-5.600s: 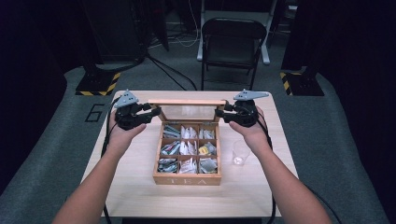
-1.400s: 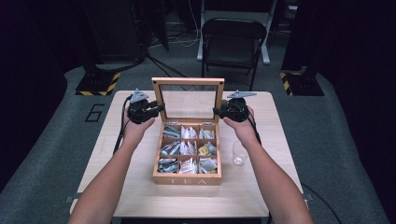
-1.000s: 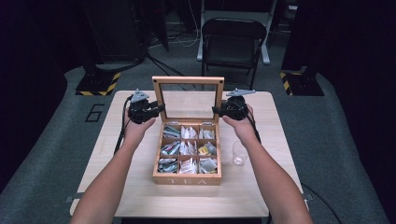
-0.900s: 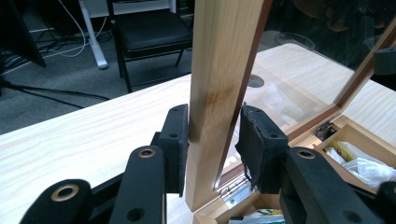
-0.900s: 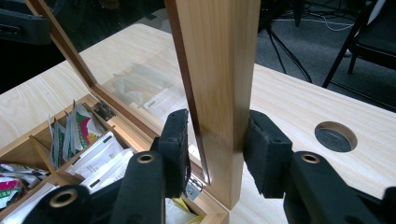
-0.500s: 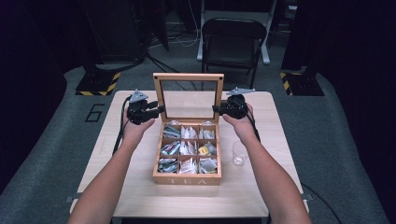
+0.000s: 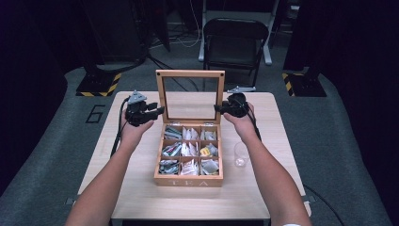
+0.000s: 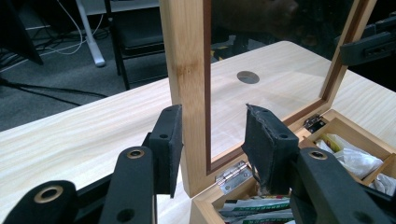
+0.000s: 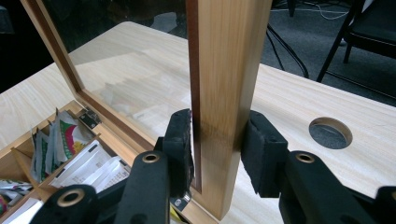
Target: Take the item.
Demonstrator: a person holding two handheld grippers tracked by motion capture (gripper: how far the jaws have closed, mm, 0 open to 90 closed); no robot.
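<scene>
We are standing the lid [image 7: 190, 94] upright at the box's [image 7: 189, 180] far edge. Left gripper [image 8: 212, 135] is gaping, released; right gripper [image 9: 215, 140] is pinching the right stile. Letting go risks it slamming shut.

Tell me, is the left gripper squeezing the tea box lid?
Apart on one side. The left gripper view shows the left gripper around the lid frame: one pad rests against it, the other stands clear.

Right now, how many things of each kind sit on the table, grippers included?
Wooden tea box with its glass lid raised: 1
Clear cup: 1
Grippers, left gripper and right gripper: 2
Total: 4
</scene>
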